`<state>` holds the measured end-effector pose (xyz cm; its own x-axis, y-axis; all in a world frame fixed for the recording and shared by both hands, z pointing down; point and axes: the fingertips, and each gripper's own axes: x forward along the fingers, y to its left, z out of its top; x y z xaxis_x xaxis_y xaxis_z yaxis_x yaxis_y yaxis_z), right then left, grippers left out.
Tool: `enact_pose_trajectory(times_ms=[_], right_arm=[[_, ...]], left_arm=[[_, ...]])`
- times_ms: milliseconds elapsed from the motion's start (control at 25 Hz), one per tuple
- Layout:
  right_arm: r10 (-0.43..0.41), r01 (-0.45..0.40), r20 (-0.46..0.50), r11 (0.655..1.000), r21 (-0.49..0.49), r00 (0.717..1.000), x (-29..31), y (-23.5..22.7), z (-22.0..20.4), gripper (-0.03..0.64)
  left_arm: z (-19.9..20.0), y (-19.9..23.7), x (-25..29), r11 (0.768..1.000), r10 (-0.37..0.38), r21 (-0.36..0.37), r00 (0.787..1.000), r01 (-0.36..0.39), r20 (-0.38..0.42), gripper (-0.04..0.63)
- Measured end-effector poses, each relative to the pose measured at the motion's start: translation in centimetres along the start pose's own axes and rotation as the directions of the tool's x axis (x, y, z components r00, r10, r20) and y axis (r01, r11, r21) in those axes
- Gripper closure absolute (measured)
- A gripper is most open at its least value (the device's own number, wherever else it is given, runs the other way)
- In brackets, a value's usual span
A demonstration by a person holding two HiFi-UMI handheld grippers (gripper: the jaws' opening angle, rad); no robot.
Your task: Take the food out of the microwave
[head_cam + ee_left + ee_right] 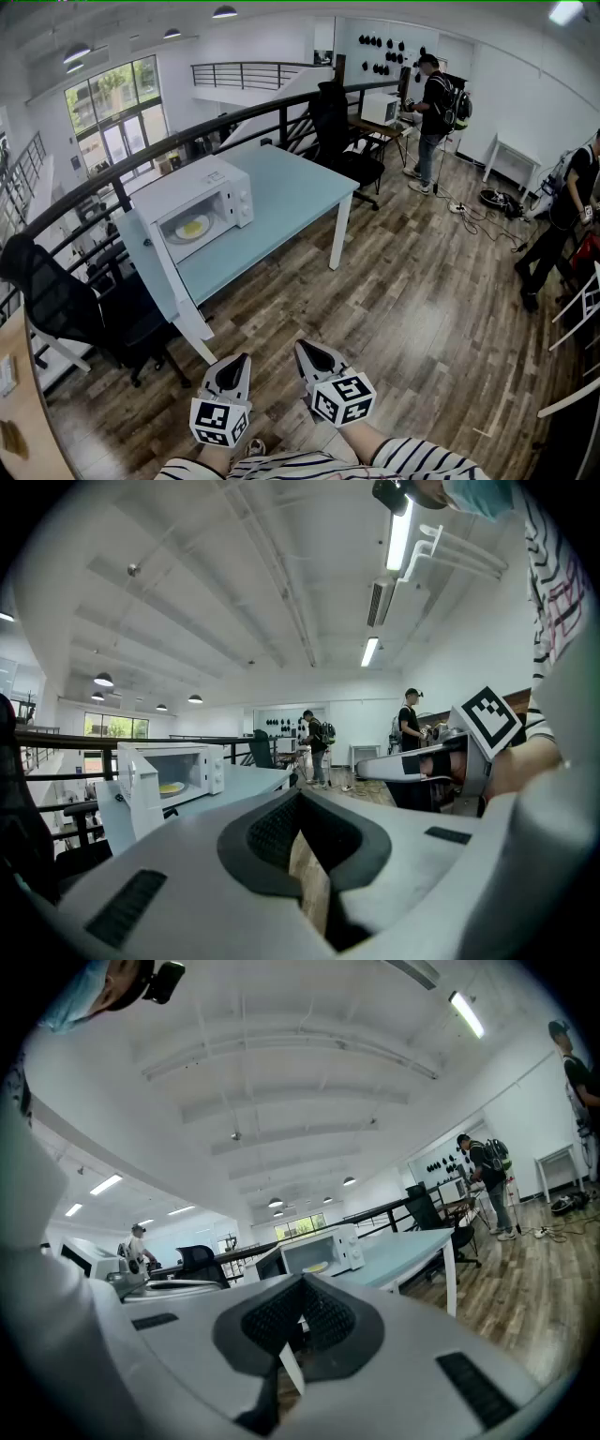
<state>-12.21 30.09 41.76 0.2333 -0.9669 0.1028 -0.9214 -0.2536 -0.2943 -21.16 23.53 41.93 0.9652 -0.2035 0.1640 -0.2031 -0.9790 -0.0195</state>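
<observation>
stage: barely begun | microwave (208, 192) on bench (291, 192) stood open, food (192, 227) was inside | left tool (239, 364), right tool (305, 349) were pressed together, empty, well apart from it | remaining: reach, grab, lift out

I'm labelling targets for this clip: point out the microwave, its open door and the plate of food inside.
microwave (192, 178), head view, on its white top panel.
open door (148, 258), head view, middle of the swung-out panel.
plate of food (192, 228), head view, the yellow food at centre.
</observation>
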Motion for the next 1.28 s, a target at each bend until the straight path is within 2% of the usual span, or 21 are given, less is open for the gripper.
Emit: enact_pose_trajectory(times_ms=[240, 560, 600, 680, 720, 800, 840, 880, 1280], right_arm=[[0.048, -0.048, 0.010, 0.999, -0.006, 0.999, -1.2, -1.8, 0.7, 0.588], [0.079, -0.079, -0.003, 0.997, -0.002, 0.997, -0.8, -4.1, 1.2, 0.584], [0.080, -0.080, -0.005, 0.997, -0.002, 0.997, -0.6, -4.4, 1.2, 0.581], [0.082, -0.082, -0.009, 0.997, 0.000, 0.997, 0.0, -5.1, 1.1, 0.575], [0.082, -0.082, -0.011, 0.997, 0.002, 0.997, 0.4, -5.5, 1.0, 0.569], [0.075, -0.074, -0.016, 0.997, 0.003, 0.997, 1.6, -6.5, 1.0, 0.532], [0.071, -0.071, -0.019, 0.997, 0.003, 0.997, 2.3, -7.0, 1.0, 0.465], [0.070, -0.070, -0.022, 0.998, 0.004, 0.997, 3.1, -7.4, 1.0, 0.446], [0.071, -0.072, -0.058, 0.997, -0.007, 0.996, 13.6, -11.8, 3.3, 0.439]], left_arm=[[0.9, -1.8, 0.8, 0.999, 0.047, -0.018, 0.998, -0.046, 0.049, 0.571], [1.2, -3.6, 3.0, 0.998, 0.051, -0.026, 0.998, -0.050, 0.033, 0.567], [1.1, -3.6, 3.4, 0.998, 0.049, -0.034, 0.998, -0.048, 0.030, 0.545], [0.8, -3.6, 4.4, 0.998, 0.044, -0.047, 0.999, -0.043, 0.024, 0.440], [0.6, -3.4, 5.0, 0.998, 0.043, -0.050, 0.999, -0.042, 0.023, 0.438], [0.1, -2.8, 6.2, 0.997, 0.043, -0.059, 0.999, -0.041, 0.021, 0.437], [0.0, -2.4, 6.9, 0.997, 0.043, -0.065, 0.999, -0.042, 0.021, 0.439], [-0.2, -1.9, 7.6, 0.997, 0.044, -0.072, 0.999, -0.043, 0.020, 0.438], [0.0, 5.3, 16.6, 0.991, 0.045, -0.129, 0.999, -0.042, 0.016, 0.438]])
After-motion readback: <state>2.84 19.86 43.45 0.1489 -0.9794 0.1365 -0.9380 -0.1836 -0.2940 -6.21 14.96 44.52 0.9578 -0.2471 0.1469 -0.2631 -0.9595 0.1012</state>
